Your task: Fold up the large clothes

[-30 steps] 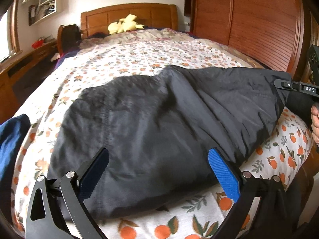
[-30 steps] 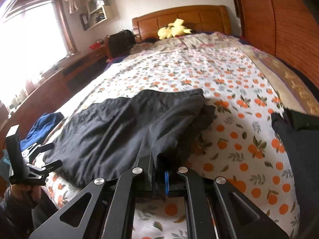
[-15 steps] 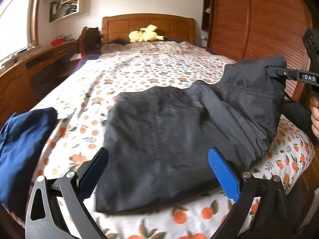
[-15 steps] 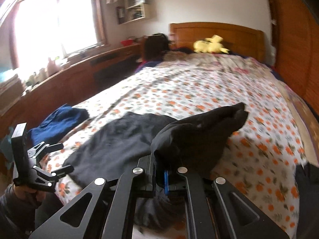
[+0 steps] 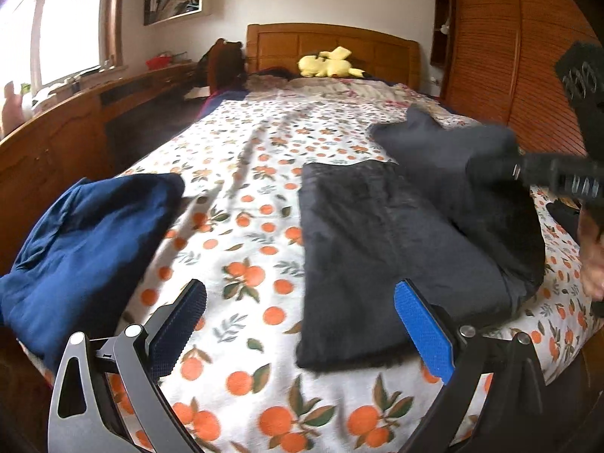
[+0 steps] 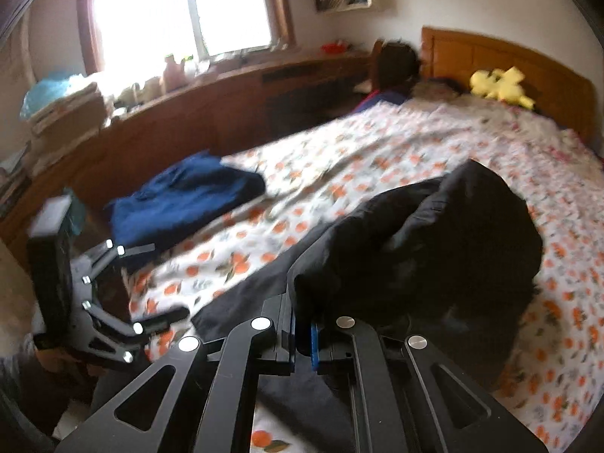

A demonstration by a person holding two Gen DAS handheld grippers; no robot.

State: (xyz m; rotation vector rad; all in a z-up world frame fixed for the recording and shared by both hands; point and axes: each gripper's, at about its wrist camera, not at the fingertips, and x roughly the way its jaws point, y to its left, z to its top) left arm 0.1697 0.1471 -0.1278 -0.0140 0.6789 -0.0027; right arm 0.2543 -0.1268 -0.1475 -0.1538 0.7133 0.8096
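Left wrist view: hovering wide open over the foot of the bed [image 5: 264,173], left gripper [image 5: 302,324] gripping nothing, blue pads spread well apart. Lying at about 1 o'clock from the jaws, the dark garment [image 5: 377,249], its lower half flat on the orange-print sheet, its far half being lifted and carried across at 2 o'clock. Sitting at 9 o'clock, a folded blue garment [image 5: 87,241], well apart from the dark one. Resting at 12 o'clock by the headboard, a yellow plush toy [image 5: 328,66].

Right wrist view: clamping tight on an edge of the dark garment [image 6: 434,249], right gripper [image 6: 302,336], jaws pressed together with cloth between them. Bunching up at 1 o'clock, the raised fold, humped rather than flat. Waiting at 9 o'clock, the left gripper [image 6: 151,287], apart from the cloth. Blurring heavily here, so possibly hiding how much fabric is pinched.

Risking, as a judgement: dragging the unpinned lower layer askew, nothing holding it down; landing the hump crooked or creased; slipping out of a thin pinch mid-swing.
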